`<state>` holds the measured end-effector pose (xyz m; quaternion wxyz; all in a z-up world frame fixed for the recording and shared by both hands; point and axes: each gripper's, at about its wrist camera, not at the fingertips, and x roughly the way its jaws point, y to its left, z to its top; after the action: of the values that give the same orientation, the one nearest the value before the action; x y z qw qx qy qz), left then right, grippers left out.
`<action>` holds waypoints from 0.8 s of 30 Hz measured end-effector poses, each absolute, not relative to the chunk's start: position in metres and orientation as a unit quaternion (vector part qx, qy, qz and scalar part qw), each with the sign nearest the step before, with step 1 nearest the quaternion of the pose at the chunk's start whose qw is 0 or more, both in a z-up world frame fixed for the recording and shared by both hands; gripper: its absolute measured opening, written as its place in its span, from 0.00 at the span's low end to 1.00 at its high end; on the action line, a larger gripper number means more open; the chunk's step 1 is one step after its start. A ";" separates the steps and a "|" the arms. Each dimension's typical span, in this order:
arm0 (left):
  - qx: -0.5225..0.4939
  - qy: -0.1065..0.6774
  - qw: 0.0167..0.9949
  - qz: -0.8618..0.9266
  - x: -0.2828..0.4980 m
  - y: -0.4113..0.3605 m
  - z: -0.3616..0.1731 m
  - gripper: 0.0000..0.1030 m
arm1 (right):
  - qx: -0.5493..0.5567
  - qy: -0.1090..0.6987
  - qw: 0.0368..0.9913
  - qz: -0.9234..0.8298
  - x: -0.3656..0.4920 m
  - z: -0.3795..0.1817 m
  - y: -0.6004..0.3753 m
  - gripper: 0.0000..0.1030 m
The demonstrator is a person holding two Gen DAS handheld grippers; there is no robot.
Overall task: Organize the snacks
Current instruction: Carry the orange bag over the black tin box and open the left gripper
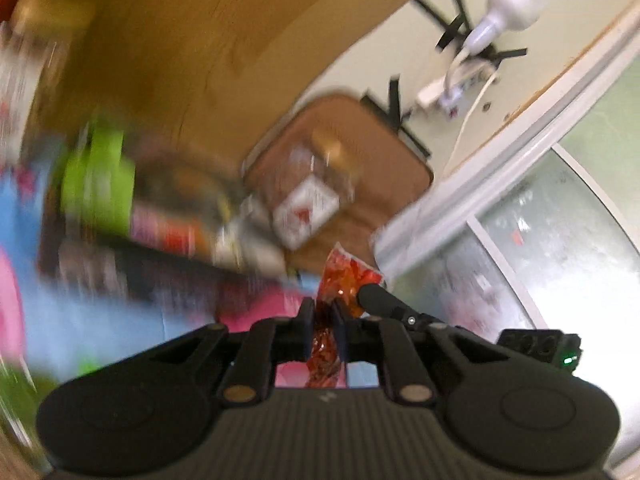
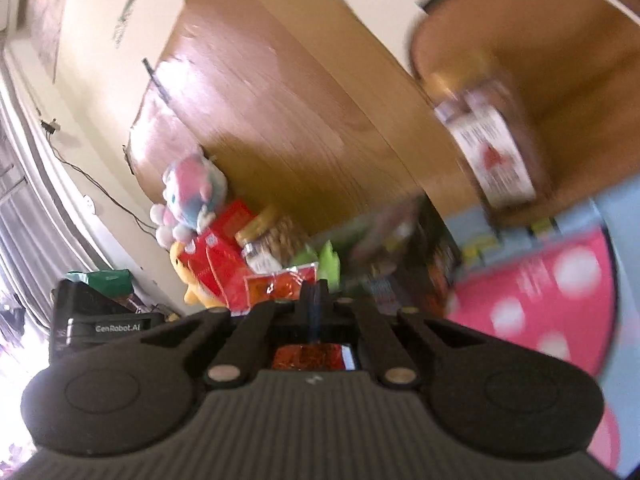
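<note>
A red-orange snack packet [image 1: 347, 276] is lifted above the blue and pink cloth. My left gripper [image 1: 323, 312] is shut on its lower part, and the foil shows between the pads. My right gripper [image 2: 316, 294] is shut on the same packet [image 2: 280, 284], which sticks out to the left of its tips and shows again below the fingers. In the left wrist view the right gripper's black finger [image 1: 380, 300] comes in at the packet's right edge. A blurred pile of snacks [image 1: 180, 224] with a green pack [image 1: 96, 184] lies to the left.
A brown tray [image 1: 384, 140] holds a white-labelled pack [image 1: 304, 212]. A wooden cabinet [image 2: 288, 92] stands behind, with a plush toy [image 2: 192, 188], red boxes [image 2: 220, 256] and a jar [image 2: 268, 236] at its foot. A pink dotted cloth [image 2: 540, 292] lies on the right.
</note>
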<state>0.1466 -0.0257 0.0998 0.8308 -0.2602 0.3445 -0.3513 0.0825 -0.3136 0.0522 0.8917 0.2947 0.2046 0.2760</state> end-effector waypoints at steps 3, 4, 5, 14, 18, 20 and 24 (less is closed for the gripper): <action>-0.237 0.324 0.852 -0.337 0.174 -0.025 0.121 0.10 | 0.265 0.180 0.908 0.271 0.115 0.073 -0.298 0.03; -0.227 0.318 0.859 -0.330 0.183 -0.026 0.125 0.10 | 0.254 0.174 0.913 0.267 0.125 0.077 -0.293 0.03; -0.219 0.314 0.865 -0.324 0.193 -0.028 0.127 0.10 | 0.246 0.168 0.917 0.263 0.134 0.080 -0.289 0.03; -0.178 0.338 0.877 -0.292 0.244 -0.046 0.093 0.13 | 0.231 0.192 0.926 0.227 0.196 0.056 -0.280 0.03; -0.149 0.368 0.883 -0.251 0.246 -0.049 0.073 0.22 | 0.200 0.221 0.927 0.226 0.194 0.042 -0.270 0.10; -0.152 0.380 0.880 -0.240 0.245 -0.046 0.068 0.22 | 0.173 0.227 0.934 0.214 0.191 0.042 -0.259 0.13; -0.163 0.369 0.887 -0.224 0.229 -0.027 0.079 0.25 | 0.172 0.186 0.948 0.190 0.170 0.057 -0.264 0.13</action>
<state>0.2288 -0.0269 0.0786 0.8870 -0.1630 0.3695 -0.2241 0.1704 -0.2641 0.0568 0.9485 0.1722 0.1862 0.1899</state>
